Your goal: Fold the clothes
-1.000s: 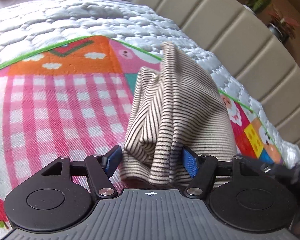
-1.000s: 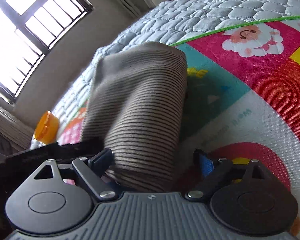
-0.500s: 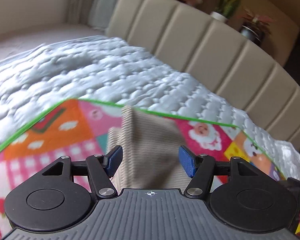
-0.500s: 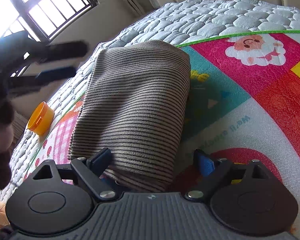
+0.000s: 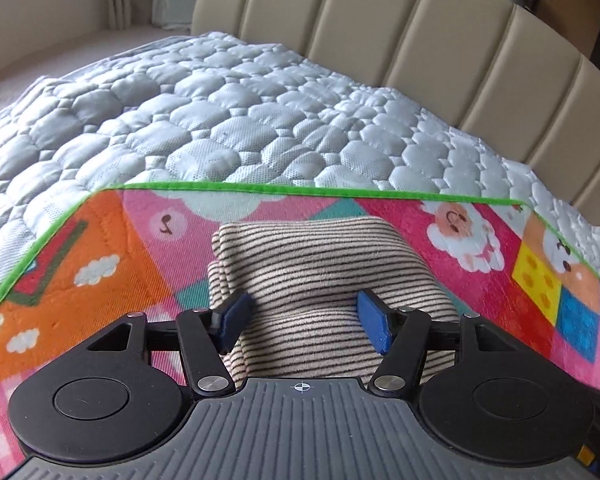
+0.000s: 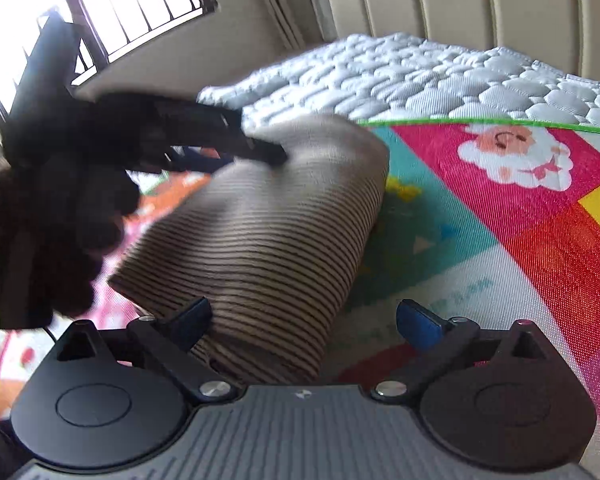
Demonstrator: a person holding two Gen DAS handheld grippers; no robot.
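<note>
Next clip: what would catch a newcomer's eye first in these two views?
The folded striped garment lies in a thick bundle on the bright cartoon play mat, which is spread over a pale quilted mattress. In the left wrist view the left gripper hangs open right over the bundle. In the right wrist view the right gripper is open at the garment's near edge, with the blurred left gripper over its far end.

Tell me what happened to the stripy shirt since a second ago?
The left gripper let go of the stripy shirt, lifted away, then came back down open over it. The shirt now lies folded flat on the colourful mat. The right gripper stayed open beside it.
</note>
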